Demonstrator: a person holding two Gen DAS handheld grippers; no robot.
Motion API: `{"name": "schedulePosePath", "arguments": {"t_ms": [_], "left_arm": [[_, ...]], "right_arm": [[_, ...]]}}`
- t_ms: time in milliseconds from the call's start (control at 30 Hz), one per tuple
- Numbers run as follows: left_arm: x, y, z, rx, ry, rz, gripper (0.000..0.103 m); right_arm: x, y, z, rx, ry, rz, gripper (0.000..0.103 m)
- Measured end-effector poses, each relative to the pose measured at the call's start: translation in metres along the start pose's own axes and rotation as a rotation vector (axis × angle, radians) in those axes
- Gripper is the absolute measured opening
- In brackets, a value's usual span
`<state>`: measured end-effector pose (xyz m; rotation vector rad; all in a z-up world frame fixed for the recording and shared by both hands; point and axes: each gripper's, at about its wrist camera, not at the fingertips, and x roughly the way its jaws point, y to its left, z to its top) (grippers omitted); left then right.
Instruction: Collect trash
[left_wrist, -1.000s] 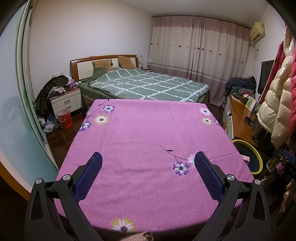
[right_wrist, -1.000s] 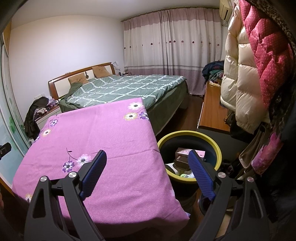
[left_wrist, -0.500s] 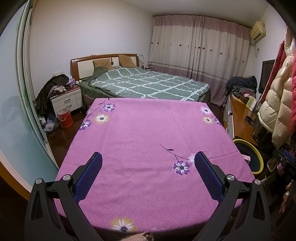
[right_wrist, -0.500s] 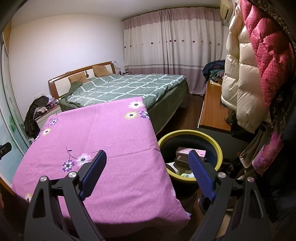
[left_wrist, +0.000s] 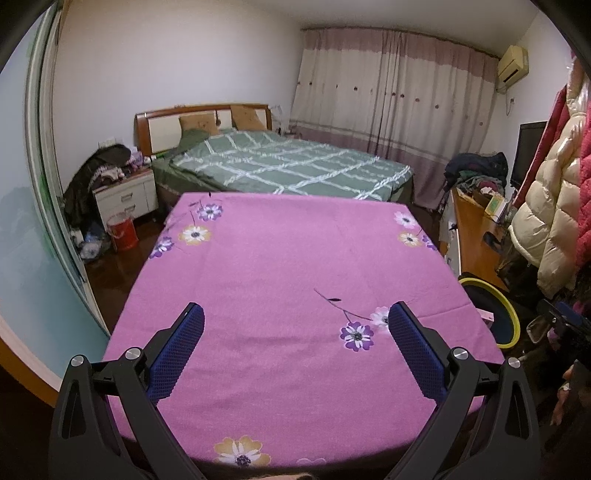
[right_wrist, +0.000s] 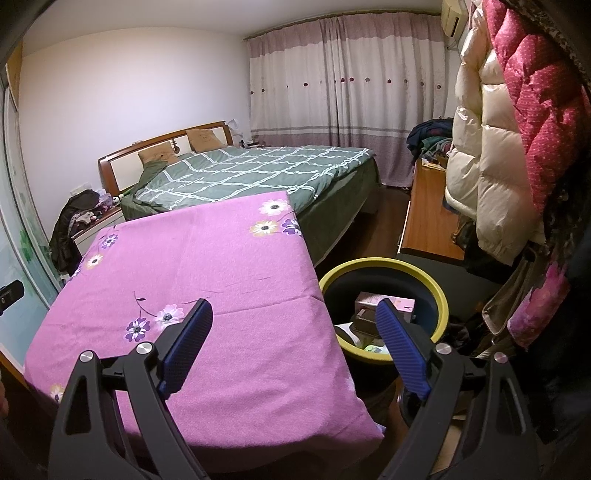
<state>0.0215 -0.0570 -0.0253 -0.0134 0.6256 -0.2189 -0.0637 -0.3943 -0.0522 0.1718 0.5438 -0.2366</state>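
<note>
Both blue-padded grippers, left (left_wrist: 295, 314) and right (right_wrist: 293, 310), gape wide, gripping nothing, above the purple flowered tablecloth (left_wrist: 288, 258). Just beside it, the yellow-rimmed black trash bin (right_wrist: 437, 295) holds pink boxes (right_wrist: 369, 301). Beyond lies a green checked bed (left_wrist: 288, 166).

A home bedroom: a wooden-headboard double bed with green checked quilt (left_wrist: 288, 166), a white two-drawer nightstand (left_wrist: 125, 197), full-length pink-and-white curtains (left_wrist: 391, 92), a wall-mounted air conditioner (left_wrist: 512, 68), and puffy winter coats hanging on a rack (right_wrist: 509, 147).
</note>
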Motion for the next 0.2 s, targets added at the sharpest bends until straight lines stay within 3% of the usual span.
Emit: {"name": "schedulePosePath", "arguments": {"t_ms": [100,200], "left_arm": [[0.028,0.009,0.011,-0.001,0.022,0.031,0.098],[0.080,0.029,0.023,-0.015,0.062,0.098,0.098]], "right_arm": [[0.019,0.008,0.009,-0.010,0.013,0.058,0.093],[0.057,0.020,0.020,-0.017,0.041,0.104,0.096]]}}
